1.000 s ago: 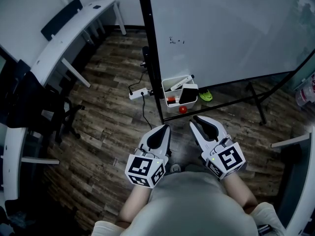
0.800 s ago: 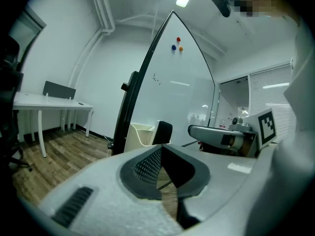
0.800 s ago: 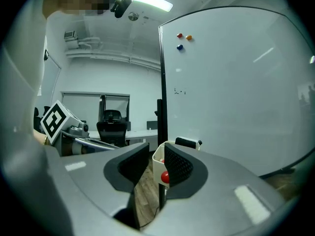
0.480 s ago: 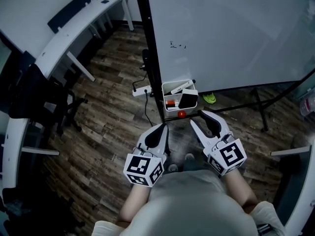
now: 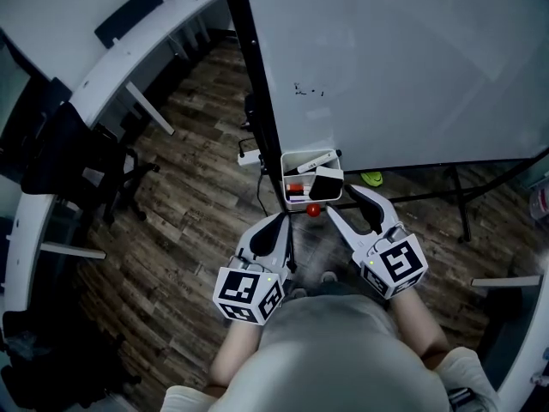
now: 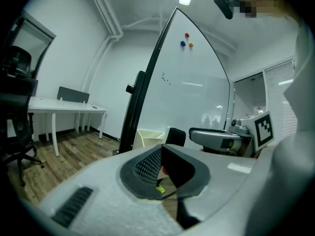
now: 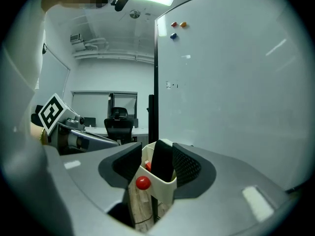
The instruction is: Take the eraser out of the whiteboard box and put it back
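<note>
1. The right tongs (image 7: 156,150) are opening. Their jaws are standing apart with nothing pressed between the pads.
2. The left tongs (image 6: 160,151) are resting together at the tips, gripping nothing. They are hanging back to the left of the right pair.
3. Just beyond the right tongs' tips, the whiteboard box (image 7: 161,188) is sitting at the lower left corner of the whiteboard (image 5: 403,67).
4. The black eraser (image 7: 161,161) is standing upright inside the box, toward its right side. It is lining up with the gap between the right jaws but touching neither pad.
5. A red ball (image 7: 143,183) is showing on the box's near face.
6. Judging by this, the task is only beginning. The eraser is sitting in the box ungripped, so lifting it out and returning it both seem still to come.
</note>
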Demonstrator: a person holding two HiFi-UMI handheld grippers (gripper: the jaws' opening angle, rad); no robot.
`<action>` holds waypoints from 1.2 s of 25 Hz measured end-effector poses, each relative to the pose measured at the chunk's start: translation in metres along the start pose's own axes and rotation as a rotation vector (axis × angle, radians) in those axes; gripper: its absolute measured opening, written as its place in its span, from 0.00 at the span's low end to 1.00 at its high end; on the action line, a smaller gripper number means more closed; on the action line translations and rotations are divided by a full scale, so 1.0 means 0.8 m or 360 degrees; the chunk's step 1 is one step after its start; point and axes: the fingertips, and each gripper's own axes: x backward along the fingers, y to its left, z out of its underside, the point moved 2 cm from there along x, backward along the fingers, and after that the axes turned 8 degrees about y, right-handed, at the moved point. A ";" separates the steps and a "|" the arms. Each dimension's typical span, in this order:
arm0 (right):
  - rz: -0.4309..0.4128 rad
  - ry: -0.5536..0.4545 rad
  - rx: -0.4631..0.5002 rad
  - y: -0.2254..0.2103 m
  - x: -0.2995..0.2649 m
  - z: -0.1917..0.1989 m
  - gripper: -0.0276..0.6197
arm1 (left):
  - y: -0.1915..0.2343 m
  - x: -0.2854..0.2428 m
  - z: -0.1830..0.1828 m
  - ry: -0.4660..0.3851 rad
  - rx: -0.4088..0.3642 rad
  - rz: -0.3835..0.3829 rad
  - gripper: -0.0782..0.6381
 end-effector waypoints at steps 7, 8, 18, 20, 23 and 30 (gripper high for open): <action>-0.0067 0.0020 0.0046 -0.014 -0.019 -0.001 0.38 | 0.008 -0.012 -0.008 -0.0025 0.0027 -0.0072 0.12; -0.0072 0.0016 0.0054 -0.017 -0.021 -0.002 0.38 | 0.009 -0.013 -0.008 -0.0028 0.0030 -0.0081 0.12; -0.0137 -0.0007 0.0103 -0.018 -0.024 -0.015 0.37 | 0.017 -0.022 -0.012 -0.0040 0.0052 -0.0144 0.12; -0.0135 0.0008 0.0089 -0.019 -0.024 -0.015 0.37 | 0.017 -0.023 -0.013 -0.0038 0.0053 -0.0149 0.12; -0.0146 -0.0023 0.0102 -0.019 -0.024 -0.018 0.37 | 0.017 -0.024 -0.013 -0.0034 0.0055 -0.0157 0.12; -0.0141 -0.0050 0.0111 -0.027 -0.025 -0.025 0.38 | 0.017 -0.028 -0.013 -0.0031 0.0057 -0.0158 0.12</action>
